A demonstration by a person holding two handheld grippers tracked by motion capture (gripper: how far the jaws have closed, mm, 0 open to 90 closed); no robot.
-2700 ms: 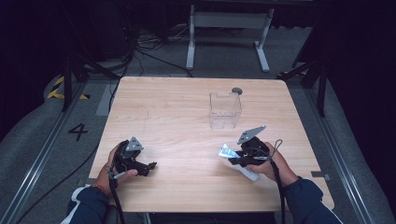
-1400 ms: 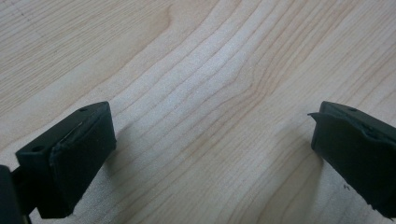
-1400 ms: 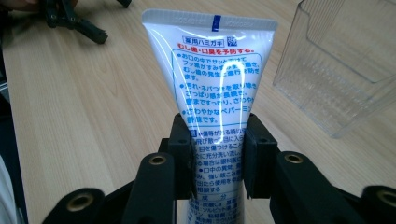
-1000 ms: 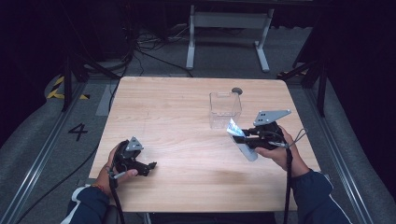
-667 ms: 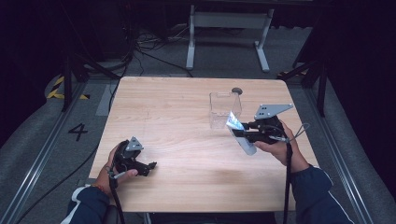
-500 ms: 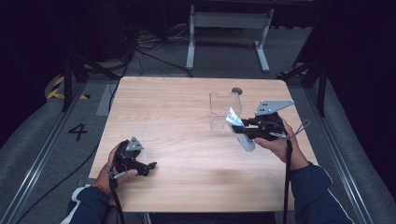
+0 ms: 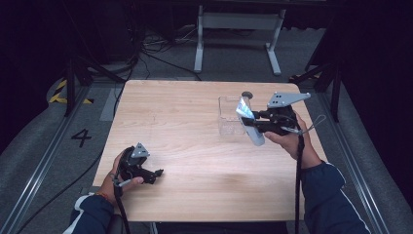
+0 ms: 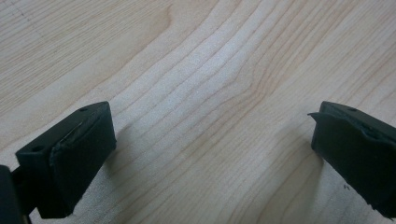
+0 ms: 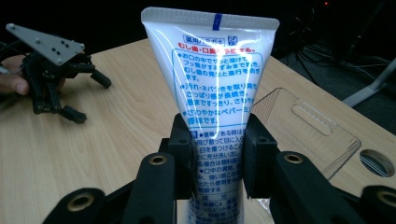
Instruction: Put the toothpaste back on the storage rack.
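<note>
White plastic tube [image 9: 212, 79], printed blue and red, is clamped mid-body in the right claw [image 9: 215, 154], crimped end up and away from the camera, cap end hanging below the jaws. In the high view the tube [image 7: 249, 122] sits in the air at about 3 o'clock of the bench [image 7: 185, 122], right claw [image 7: 260, 124] just beside the clear plastic box [image 7: 230, 116], tube tilted with its flat end toward the box. Judgement: gripping the middle keeps both ends free and leaves room to angle it over the box rim, so this looks like a carry toward a drop into the box. Left claw [image 7: 157, 173] rests low at about 7 o'clock, well apart from the action; left gripper view shows its jaws spread wide over bare wood grain, nothing between them [image 8: 210, 140], so it's released and parked out of the way. Right gripper view gives what the high view can't: pads pressed on the tube sides, the print, and the box's slotted wall [image 9: 308, 126], plus a round hole in the bench [image 9: 376, 163] past it. High view gives the layout: both hands, box position, tube clear of the bench surface.
</note>
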